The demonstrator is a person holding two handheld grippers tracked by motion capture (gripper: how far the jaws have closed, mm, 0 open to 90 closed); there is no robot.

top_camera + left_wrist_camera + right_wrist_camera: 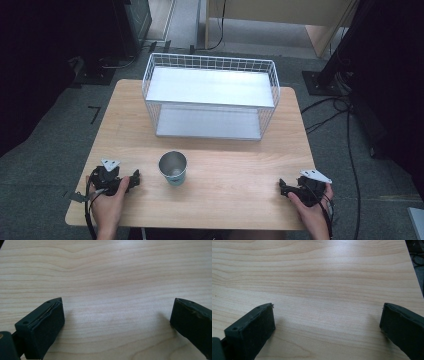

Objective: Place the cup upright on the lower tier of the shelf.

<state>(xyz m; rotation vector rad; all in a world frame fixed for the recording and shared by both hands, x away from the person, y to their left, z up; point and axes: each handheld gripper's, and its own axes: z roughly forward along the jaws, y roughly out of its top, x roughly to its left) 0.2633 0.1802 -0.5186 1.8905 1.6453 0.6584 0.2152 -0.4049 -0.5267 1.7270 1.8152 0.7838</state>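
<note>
Fingers apart, L+R grippers empty.

A shiny metal cup stands on the light wooden counter at lower centre; the white wire basket sits behind it, toward the frame's top.

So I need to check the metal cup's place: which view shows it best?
The high view: the metal cup stands upright on the table, in front of the wire basket. The left and right gripper views show bare wood between open jaws.

White wire rack on wood table
</note>
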